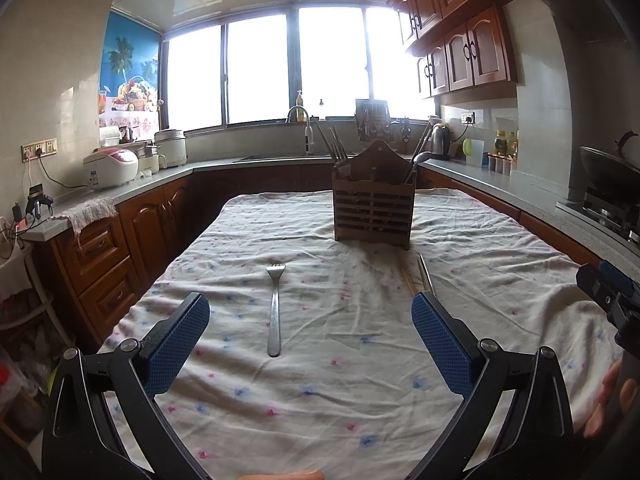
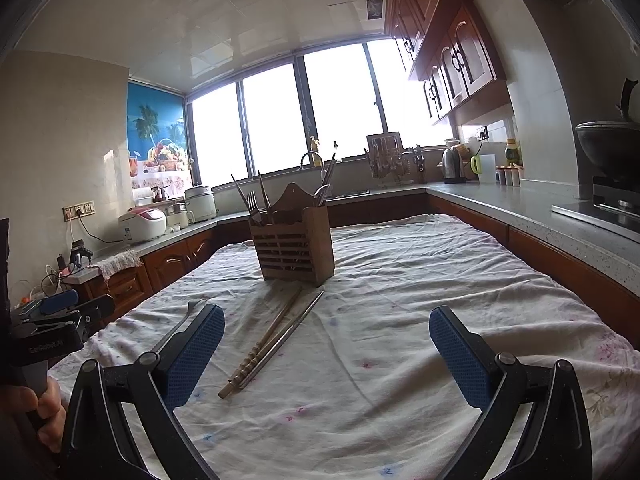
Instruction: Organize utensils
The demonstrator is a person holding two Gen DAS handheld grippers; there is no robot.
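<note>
A metal fork (image 1: 275, 312) lies on the floral tablecloth (image 1: 340, 380), tines away from me, between the fingers of my open, empty left gripper (image 1: 310, 326). A wooden utensil holder (image 1: 374, 204) with several utensils stands farther back. In the right wrist view the holder (image 2: 294, 240) stands ahead, with wooden chopsticks (image 2: 266, 344) and metal chopsticks (image 2: 290, 334) lying in front of it. My right gripper (image 2: 326, 338) is open and empty, the chopsticks near its left finger. The fork's tip (image 2: 192, 308) shows behind that finger.
Kitchen counters (image 1: 120, 196) surround the table on three sides. A rice cooker (image 1: 112, 168) stands left, a kettle (image 1: 440, 142) and a wok (image 1: 608, 164) right. The right gripper (image 1: 612, 292) shows at the right edge of the left wrist view.
</note>
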